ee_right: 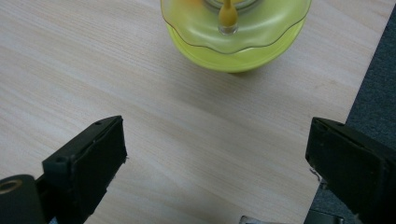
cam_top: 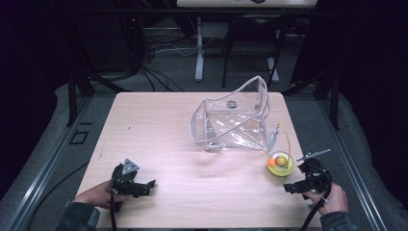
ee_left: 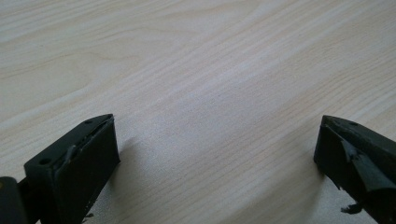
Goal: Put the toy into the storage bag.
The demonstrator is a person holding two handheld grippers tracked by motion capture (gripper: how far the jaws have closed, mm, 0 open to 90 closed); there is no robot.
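A clear plastic bag [cam_top: 233,120] with a stiff rim stands open near the table's far middle. To its right front lies a small round yellow-green container [cam_top: 280,163] with an orange piece inside and a thin yellow loop; the right gripper view has it [ee_right: 236,32] just ahead of the jaws. My right gripper [cam_top: 293,187] [ee_right: 217,158] is open just short of that container, near the table's right edge. My left gripper [cam_top: 149,186] [ee_left: 217,154] is open at the front left, low over bare wood, with nothing between its jaws.
The light wooden table [cam_top: 159,125] stands on a grey floor, with dark metal rails on both sides. Behind it are cables [cam_top: 159,48] and the legs of another table [cam_top: 199,53]. The table's right edge [ee_right: 369,65] lies close to my right gripper.
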